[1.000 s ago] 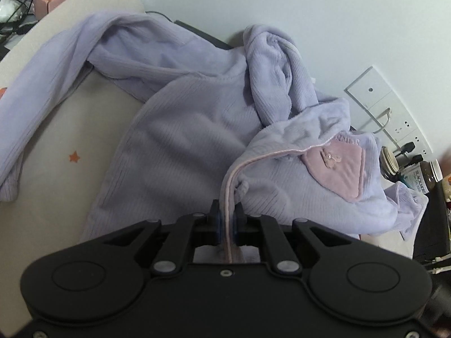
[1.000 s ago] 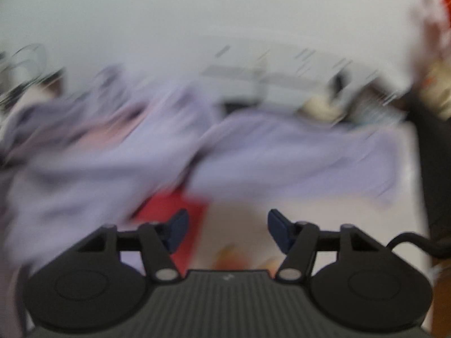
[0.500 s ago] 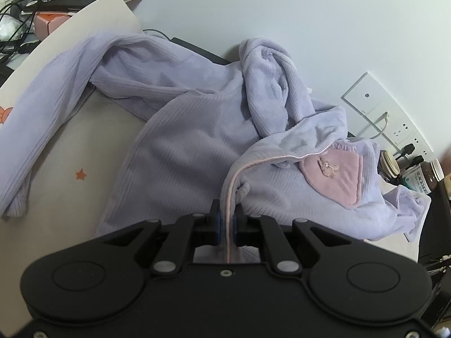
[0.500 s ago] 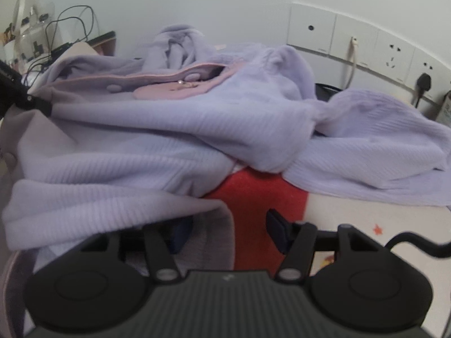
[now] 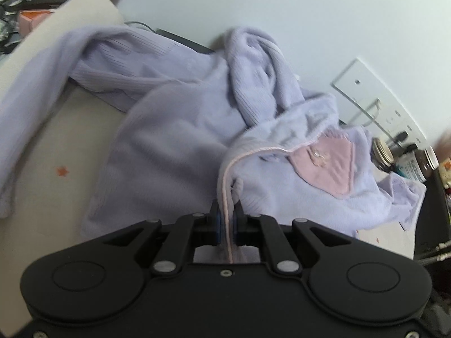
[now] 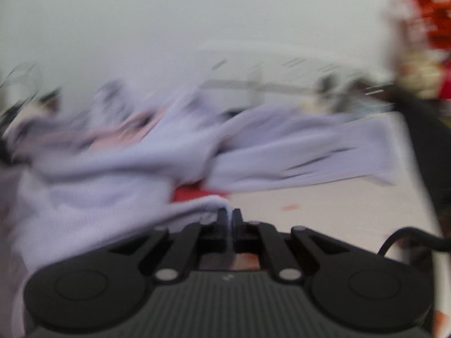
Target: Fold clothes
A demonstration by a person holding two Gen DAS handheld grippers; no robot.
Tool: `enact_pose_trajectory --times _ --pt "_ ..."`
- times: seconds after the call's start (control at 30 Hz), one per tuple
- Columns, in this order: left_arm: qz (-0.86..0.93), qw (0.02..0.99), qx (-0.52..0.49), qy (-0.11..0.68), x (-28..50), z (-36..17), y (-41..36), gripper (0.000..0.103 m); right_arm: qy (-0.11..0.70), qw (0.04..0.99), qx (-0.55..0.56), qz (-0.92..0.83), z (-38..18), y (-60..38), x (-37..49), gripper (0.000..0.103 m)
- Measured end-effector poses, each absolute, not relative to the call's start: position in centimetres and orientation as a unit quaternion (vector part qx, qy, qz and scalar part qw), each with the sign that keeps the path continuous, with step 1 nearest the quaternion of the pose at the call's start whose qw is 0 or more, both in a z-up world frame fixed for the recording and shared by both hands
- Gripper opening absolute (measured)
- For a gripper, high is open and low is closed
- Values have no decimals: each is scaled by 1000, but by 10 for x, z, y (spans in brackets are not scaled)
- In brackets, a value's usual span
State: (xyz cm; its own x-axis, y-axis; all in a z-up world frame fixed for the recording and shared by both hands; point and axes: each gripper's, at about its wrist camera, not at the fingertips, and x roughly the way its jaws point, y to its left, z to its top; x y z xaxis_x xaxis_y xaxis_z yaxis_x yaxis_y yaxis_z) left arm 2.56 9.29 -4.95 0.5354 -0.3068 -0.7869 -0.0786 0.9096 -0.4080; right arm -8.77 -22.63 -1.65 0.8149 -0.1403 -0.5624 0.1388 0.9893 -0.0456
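Note:
A lilac ribbed garment [image 5: 174,138] with pink trim and a pink chest patch [image 5: 329,166] lies crumpled on a cream table cover [image 5: 42,197]. My left gripper [image 5: 227,217] is shut on its pink-trimmed edge near the front of the pile. In the blurred right wrist view the same garment [image 6: 112,169] spreads across the table, and my right gripper [image 6: 229,217] is shut on a lilac fold of it at the near edge. One sleeve [image 6: 310,163] trails to the right.
Wall sockets [image 5: 366,95] sit on the wall behind. Jars [image 5: 406,160] stand at the right by a dark edge. Cables and a box [image 5: 31,19] lie at the far left. A red patch [image 6: 194,193] shows under the garment.
My right gripper was open half a second ago and is now shut on a lilac fold. The right view has swung and blurred. My left gripper keeps its hold on the pink-trimmed edge.

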Motion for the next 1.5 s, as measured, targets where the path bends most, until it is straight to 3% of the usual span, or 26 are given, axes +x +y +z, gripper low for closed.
enact_pose_trajectory --times 0.13,0.4,0.67,0.9,0.97,1.03,1.1,1.13,1.5 --pt "-123 837 -197 496 28 -52 73 8 258 949 -28 -180 12 -237 -149 3" --pt "-192 808 -168 530 31 -59 40 8 345 909 -6 -233 -7 -222 -228 3" --pt "-260 787 -137 543 34 -45 15 9 353 893 37 -275 5 -211 -269 3" --pt "-266 769 -107 571 34 -67 5 11 368 875 52 -310 -39 -219 -260 4" --pt "-268 773 -98 567 33 -65 6 11 375 869 62 -317 -43 -225 -256 6" --pt "-268 771 -98 569 33 -65 7 19 391 858 70 -325 -47 -225 -256 22" --pt "-270 768 -101 573 31 -66 9 34 396 854 69 -330 -47 -220 -261 29" --pt "-271 766 -100 574 28 -66 10 35 398 853 72 -329 -47 -217 -265 31" --pt "-290 750 -89 587 5 -73 12 37 375 883 245 -140 -54 -150 -265 31"
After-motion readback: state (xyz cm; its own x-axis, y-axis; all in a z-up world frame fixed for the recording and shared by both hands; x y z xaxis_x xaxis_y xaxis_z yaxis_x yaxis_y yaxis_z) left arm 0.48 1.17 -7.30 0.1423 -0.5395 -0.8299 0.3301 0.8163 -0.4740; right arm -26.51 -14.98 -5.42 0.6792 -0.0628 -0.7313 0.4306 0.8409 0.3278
